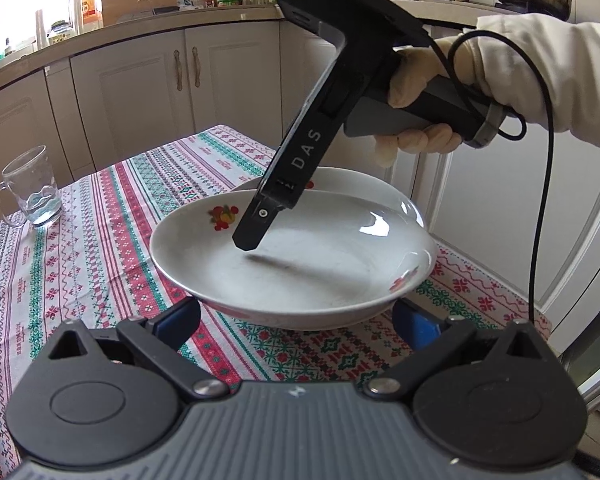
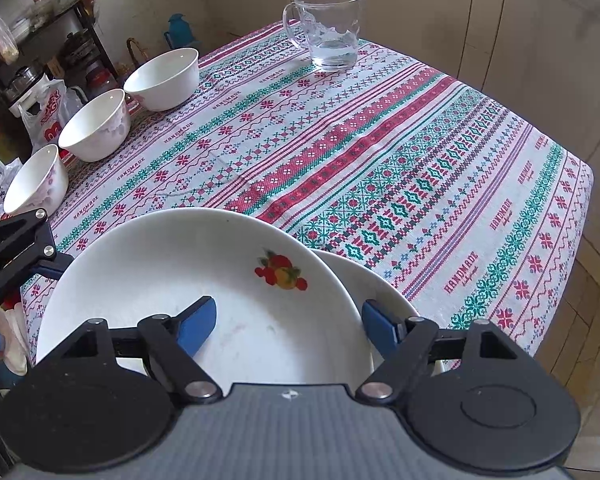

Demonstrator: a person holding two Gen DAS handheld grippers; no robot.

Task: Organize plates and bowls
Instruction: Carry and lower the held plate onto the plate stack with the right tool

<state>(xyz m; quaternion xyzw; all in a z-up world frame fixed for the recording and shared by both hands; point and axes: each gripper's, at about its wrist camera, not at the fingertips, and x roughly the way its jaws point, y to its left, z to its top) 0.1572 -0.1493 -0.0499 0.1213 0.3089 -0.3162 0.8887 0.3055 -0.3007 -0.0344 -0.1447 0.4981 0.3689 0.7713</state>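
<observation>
Two white plates lie stacked and offset on the patterned tablecloth (image 2: 380, 152). The top plate (image 2: 188, 264) has fruit decals, and the lower plate (image 2: 376, 284) shows beyond its rim. My right gripper (image 2: 289, 329) is open and straddles the top plate's rim, one blue pad inside and one outside, neither pressing. In the left wrist view a gloved hand (image 1: 416, 80) tilts this right gripper (image 1: 266, 224) steeply down into the top plate (image 1: 320, 264). My left gripper (image 1: 300, 318) stands open, its pads flanking that plate's near underside. Three white bowls (image 2: 96, 124) line the table's left edge.
A glass mug (image 2: 328, 30) with a little water stands at the far end of the table, also visible in the left wrist view as the mug (image 1: 32, 188). Cream cabinets (image 1: 148, 92) surround the table. The table's right edge (image 2: 580, 184) drops off close by. Cluttered shelves (image 2: 28, 40) stand behind the bowls.
</observation>
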